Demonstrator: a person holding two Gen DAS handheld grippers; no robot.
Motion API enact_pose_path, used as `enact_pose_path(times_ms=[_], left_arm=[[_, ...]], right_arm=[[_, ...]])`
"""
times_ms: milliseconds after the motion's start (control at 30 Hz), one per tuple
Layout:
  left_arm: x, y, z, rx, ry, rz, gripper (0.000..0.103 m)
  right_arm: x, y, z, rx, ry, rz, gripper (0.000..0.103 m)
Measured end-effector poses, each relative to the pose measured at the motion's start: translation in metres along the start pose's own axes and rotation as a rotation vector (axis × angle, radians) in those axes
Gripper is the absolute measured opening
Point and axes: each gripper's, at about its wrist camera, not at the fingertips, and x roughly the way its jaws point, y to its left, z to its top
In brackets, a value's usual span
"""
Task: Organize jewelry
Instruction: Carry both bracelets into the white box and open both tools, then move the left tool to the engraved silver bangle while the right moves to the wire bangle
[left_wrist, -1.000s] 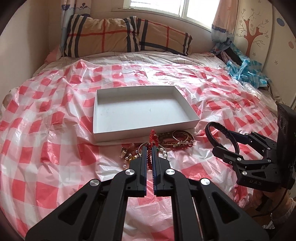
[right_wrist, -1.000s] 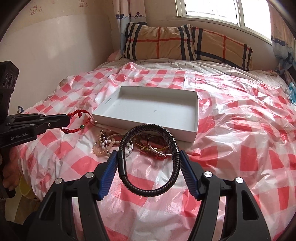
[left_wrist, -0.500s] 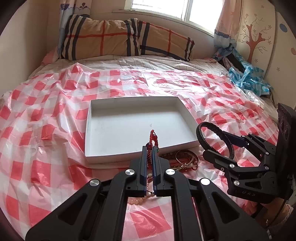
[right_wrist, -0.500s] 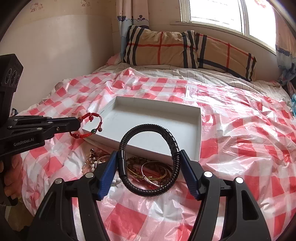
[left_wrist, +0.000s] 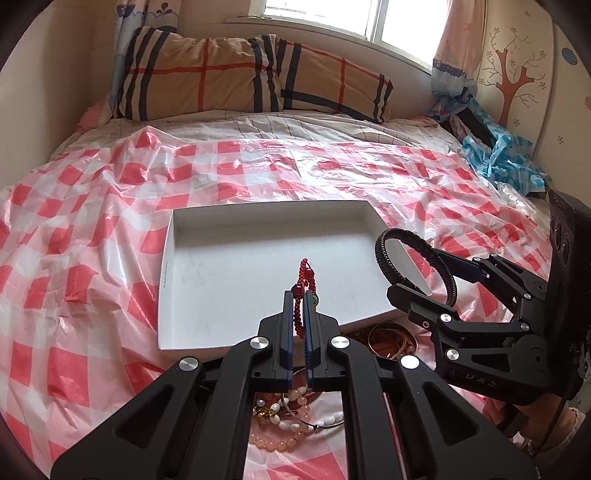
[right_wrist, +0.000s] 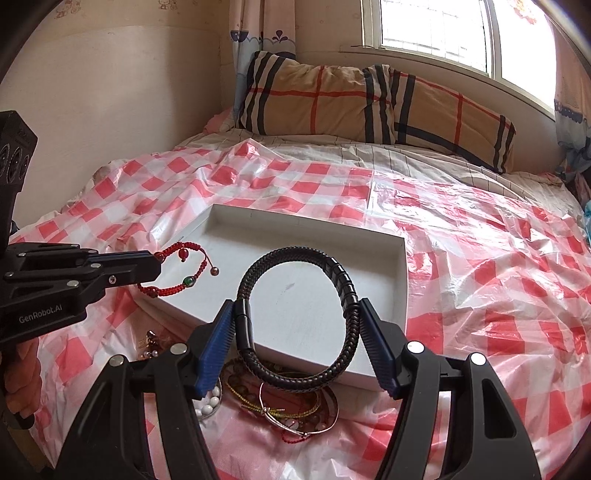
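Left gripper (left_wrist: 299, 295) pinches red cord bracelet (right_wrist: 177, 273) over white box (left_wrist: 258, 236) near edge; right gripper (right_wrist: 297, 325) clamps black braided bracelet (right_wrist: 299, 317).

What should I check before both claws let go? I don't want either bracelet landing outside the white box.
1. Left claw shut on the red cord bracelet: ok.
2. Right claw shut on the black braided bracelet: ok.
3. Red cord bracelet over the white box: ok, it hangs above the box's near left corner.
4. Black braided bracelet over the box: not ok, its lower arc hangs past the near rim, above the jewelry pile.
5. Box floor free where they would land: ok.
6. Height above the box: cannot tell.
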Motion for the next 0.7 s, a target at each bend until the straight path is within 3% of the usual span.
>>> enact_pose_path(times_ms=[133, 267, 400, 700], left_arm=[[0.015, -0.001, 0.004, 0.006, -0.005, 0.015, 0.005], [0.043, 0.009, 0.001, -0.02, 0.064, 0.073, 0.007], [0.038, 0.014, -0.005, -0.023, 0.059, 0.092, 0.022], [0.012, 0.014, -0.023, -0.026, 0.071, 0.078, 0.03]], right_arm=[[0.017, -0.003, 0.004, -0.009, -0.006, -0.016, 0.068], [0.027, -0.011, -0.001, 0.016, 0.032, -0.038, 0.07], [0.013, -0.016, -0.011, 0.015, 0.04, -0.038, 0.07], [-0.01, -0.019, -0.048, 0.05, 0.123, -0.008, 0.07]])
